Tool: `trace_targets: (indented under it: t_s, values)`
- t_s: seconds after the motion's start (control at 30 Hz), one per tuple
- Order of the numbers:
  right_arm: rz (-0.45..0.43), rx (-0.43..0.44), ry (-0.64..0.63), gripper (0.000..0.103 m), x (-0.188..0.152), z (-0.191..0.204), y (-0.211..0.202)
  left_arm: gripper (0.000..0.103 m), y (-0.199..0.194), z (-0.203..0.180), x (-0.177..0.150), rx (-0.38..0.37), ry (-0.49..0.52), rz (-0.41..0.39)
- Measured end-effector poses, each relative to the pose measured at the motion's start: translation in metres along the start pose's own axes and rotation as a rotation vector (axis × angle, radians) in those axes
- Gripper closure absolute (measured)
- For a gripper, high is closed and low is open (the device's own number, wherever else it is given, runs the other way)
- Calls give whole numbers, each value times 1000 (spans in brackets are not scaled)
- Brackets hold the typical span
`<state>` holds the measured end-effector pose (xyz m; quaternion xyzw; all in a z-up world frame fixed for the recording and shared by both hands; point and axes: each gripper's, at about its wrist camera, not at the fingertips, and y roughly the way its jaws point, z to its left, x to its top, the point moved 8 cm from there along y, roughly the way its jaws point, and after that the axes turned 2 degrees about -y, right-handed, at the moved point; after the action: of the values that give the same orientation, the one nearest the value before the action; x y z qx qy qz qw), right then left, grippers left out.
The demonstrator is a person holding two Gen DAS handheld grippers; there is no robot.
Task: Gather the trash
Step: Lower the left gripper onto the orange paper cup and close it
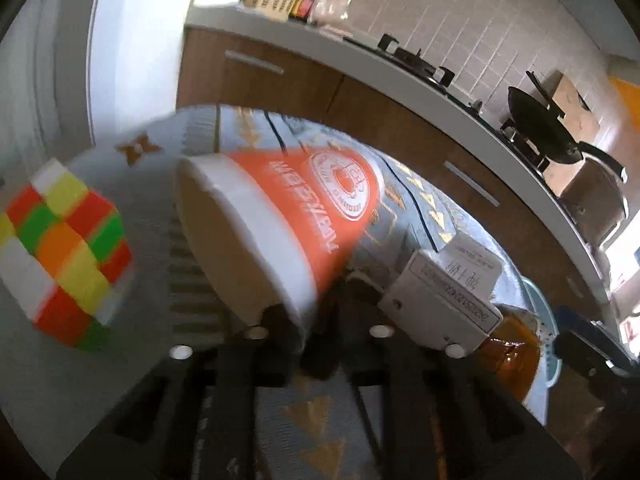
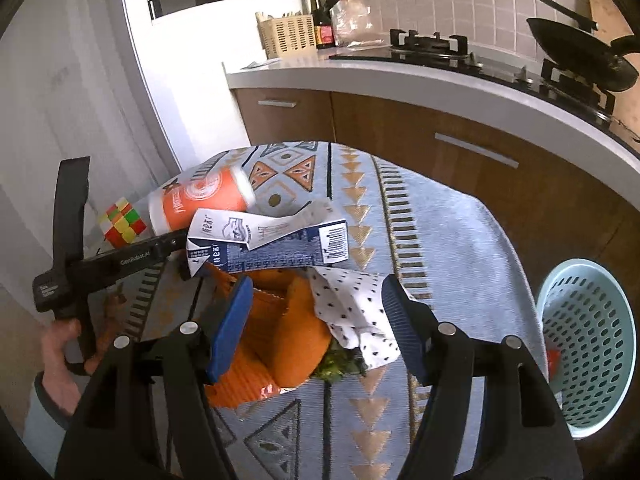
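An orange paper cup (image 1: 304, 216) lies on its side on the patterned tablecloth, its mouth toward the camera. My left gripper (image 1: 308, 314) is shut on the cup's white rim, one finger inside the mouth and one outside. In the right wrist view the same cup (image 2: 200, 200) lies behind a flattened blue-and-white milk carton (image 2: 272, 240). My right gripper (image 2: 316, 330) stands open over a heap: an orange ribbed piece (image 2: 280, 344), a white dotted paper (image 2: 352, 304) and a green scrap (image 2: 340, 366). Its blue pads (image 2: 230, 332) touch nothing.
A colour cube (image 1: 64, 256) sits at the table's left edge. A teal perforated basket (image 2: 588, 344) stands at the right, beyond the table edge. Behind the table runs a kitchen counter (image 2: 400, 68) with a stove and a black pan (image 2: 580, 52). A person's hand (image 2: 60, 344) holds the left gripper's handle.
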<state>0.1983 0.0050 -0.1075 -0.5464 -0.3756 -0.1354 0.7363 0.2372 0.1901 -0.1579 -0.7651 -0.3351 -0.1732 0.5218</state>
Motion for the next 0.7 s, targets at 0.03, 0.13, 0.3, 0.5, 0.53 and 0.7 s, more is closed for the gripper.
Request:
trace_targets:
  t_s: [0.03,0.13,0.3,0.5,0.53,0.7]
  values:
    - [3,2,1,40,1,0,1,92,-1,-1,0,10,8,-6]
    - [4,14,16,40,4,-2,2,95,-6,-3,-1,-3,14,-18]
    - [-1,22,36,40,6,-8,-1,94,-25,-10,-6,-44,21,-70]
    - [6,34,60,40,1,-18,0,91,-39,-11,-10,-49,-22,-81]
    - [8,36,62,40,-1,-19,0,75,-38,-10,-10,-45,-26,-77]
    - [4,49,64,40,-1,-19,-4,91,-31,-10,2,-26,-39,-66]
